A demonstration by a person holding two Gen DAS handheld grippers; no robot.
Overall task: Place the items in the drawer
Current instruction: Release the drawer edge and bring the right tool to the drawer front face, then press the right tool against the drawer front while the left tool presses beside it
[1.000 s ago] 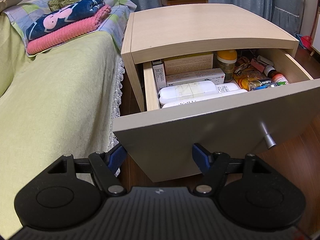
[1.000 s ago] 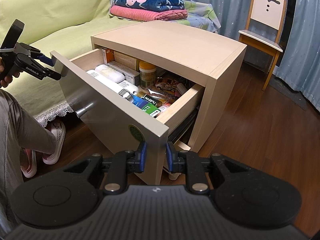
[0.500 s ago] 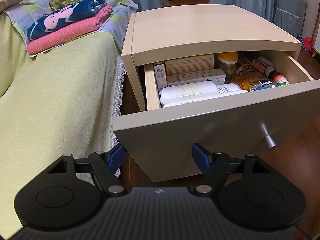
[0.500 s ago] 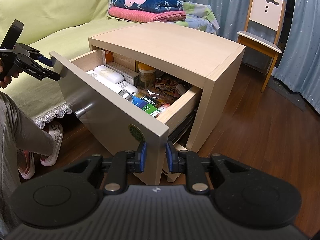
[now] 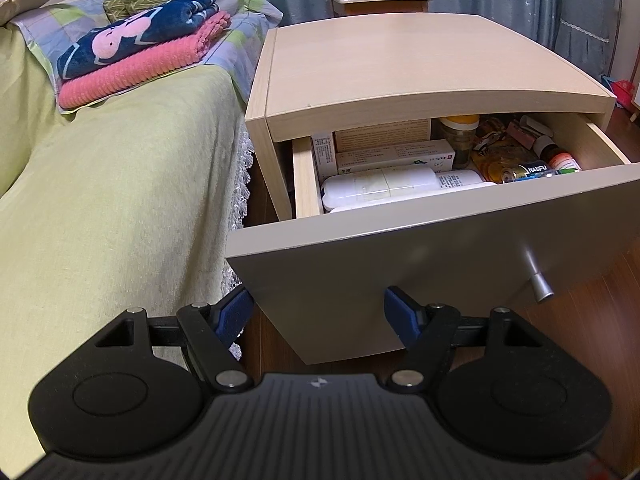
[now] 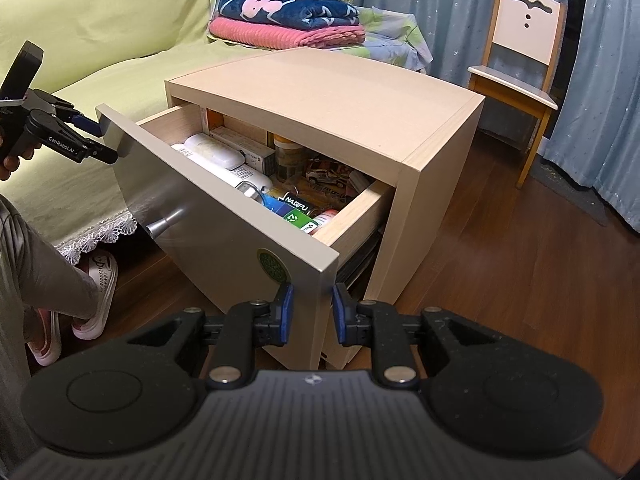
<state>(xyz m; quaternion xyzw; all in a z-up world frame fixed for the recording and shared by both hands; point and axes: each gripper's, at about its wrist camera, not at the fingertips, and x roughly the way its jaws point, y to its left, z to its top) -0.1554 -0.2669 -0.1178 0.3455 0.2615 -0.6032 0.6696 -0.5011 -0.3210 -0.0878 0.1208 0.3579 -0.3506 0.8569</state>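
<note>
The light wood nightstand point(image 5: 400, 68) point(image 6: 320, 108) has its drawer pulled partway out. The grey drawer front point(image 5: 400, 272) point(image 6: 208, 232) carries a metal knob point(image 5: 538, 284) point(image 6: 160, 226). Inside lie a white case point(image 5: 380, 188) point(image 6: 216, 150), medicine boxes point(image 5: 396, 156), an orange-lidded jar point(image 5: 458, 132) and a NANFU battery pack point(image 5: 532, 170) point(image 6: 296, 204). My left gripper point(image 5: 318, 312) point(image 6: 102, 142) is open and straddles the front's left edge. My right gripper point(image 6: 313, 312) is shut on the front's right edge.
A bed with a yellow-green cover point(image 5: 100, 200) stands left of the nightstand, with folded blankets point(image 5: 140, 52) at its head. A small chair point(image 6: 516, 52) stands by the curtains. A person's leg and slippers point(image 6: 96, 288) are on the wooden floor point(image 6: 520, 260).
The drawer has slid a little way into the nightstand, so less of its side shows. Both grippers keep their places on the front's edges.
</note>
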